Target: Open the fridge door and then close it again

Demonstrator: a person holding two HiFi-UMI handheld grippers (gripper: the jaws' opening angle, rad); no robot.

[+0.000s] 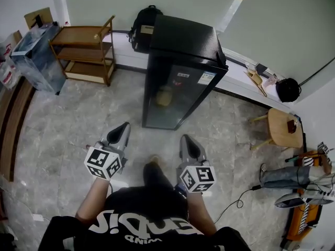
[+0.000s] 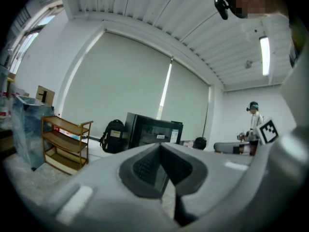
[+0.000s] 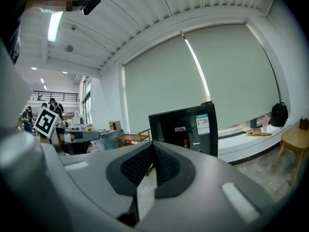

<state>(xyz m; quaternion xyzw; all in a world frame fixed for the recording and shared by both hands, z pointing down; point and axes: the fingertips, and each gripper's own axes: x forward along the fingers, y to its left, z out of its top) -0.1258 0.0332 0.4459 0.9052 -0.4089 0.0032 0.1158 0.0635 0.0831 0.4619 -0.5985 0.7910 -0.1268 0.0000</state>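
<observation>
A small black fridge (image 1: 180, 61) with a dark glass door (image 1: 167, 101) stands on the floor ahead, its door closed. My left gripper (image 1: 124, 126) and right gripper (image 1: 186, 139) are held side by side a short way in front of it, both pointing at the fridge and touching nothing. In the left gripper view the fridge (image 2: 152, 129) shows just above the left gripper's (image 2: 161, 147) tips, which meet with nothing between them. The right gripper view shows the fridge (image 3: 186, 127) behind the right gripper (image 3: 153, 147), whose tips also meet on nothing.
A wooden shelf (image 1: 86, 48) and a wrapped blue box (image 1: 34, 56) stand at the left. A black backpack (image 1: 141, 27) leans behind the fridge. At the right are a round wooden stool (image 1: 282, 127), a window ledge (image 1: 238, 77) and a floor cable (image 1: 238, 200). A person (image 2: 253, 120) stands far right.
</observation>
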